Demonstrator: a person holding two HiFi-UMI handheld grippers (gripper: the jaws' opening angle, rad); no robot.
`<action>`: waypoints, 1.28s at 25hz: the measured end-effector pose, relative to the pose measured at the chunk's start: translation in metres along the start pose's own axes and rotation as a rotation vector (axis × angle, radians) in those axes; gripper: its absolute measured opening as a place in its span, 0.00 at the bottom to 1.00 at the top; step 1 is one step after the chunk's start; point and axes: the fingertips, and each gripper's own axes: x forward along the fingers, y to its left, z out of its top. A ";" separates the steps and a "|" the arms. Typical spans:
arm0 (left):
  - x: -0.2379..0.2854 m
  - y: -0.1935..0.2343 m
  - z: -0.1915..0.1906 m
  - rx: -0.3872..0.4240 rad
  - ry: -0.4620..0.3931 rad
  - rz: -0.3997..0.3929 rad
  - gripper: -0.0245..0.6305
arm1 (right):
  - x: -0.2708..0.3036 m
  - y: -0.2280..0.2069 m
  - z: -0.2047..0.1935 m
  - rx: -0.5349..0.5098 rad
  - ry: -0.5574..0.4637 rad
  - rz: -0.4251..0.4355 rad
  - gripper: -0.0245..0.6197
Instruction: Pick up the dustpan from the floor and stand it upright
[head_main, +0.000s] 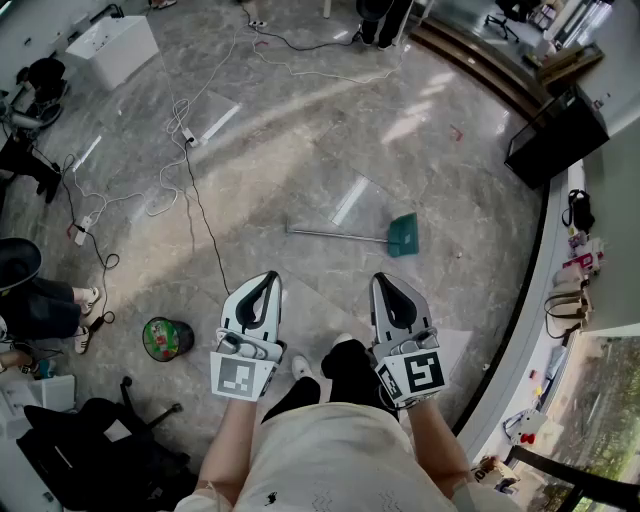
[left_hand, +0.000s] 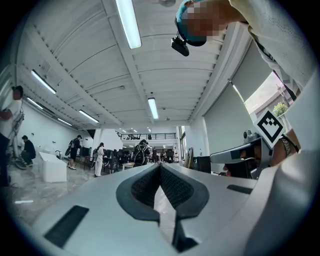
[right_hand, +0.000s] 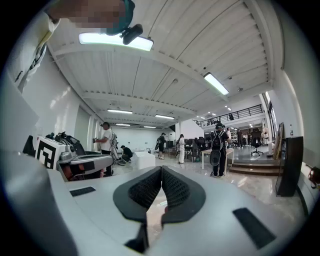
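Observation:
A green dustpan lies flat on the grey marble floor ahead of me, its long metal handle stretching to the left. My left gripper is held near my waist, well short of the dustpan, jaws shut with nothing between them. My right gripper sits beside it, a little below the dustpan in the head view, also shut and empty. In the left gripper view the left gripper points level into the hall with tips touching. The right gripper view shows the right gripper likewise; the dustpan is outside both gripper views.
Black and white cables trail over the floor at the left. A green round can stands near my left foot. A white box sits at the far left, a dark cabinet at the right, and a seated person at the left edge.

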 end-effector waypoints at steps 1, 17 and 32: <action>0.004 0.003 -0.007 0.006 0.015 -0.001 0.05 | 0.007 -0.004 -0.003 0.004 0.006 0.004 0.06; 0.184 0.098 -0.089 0.045 0.106 0.109 0.05 | 0.233 -0.129 -0.073 0.011 0.171 0.187 0.06; 0.274 0.236 -0.331 -0.031 0.188 0.051 0.05 | 0.456 -0.106 -0.422 -0.123 0.812 0.426 0.07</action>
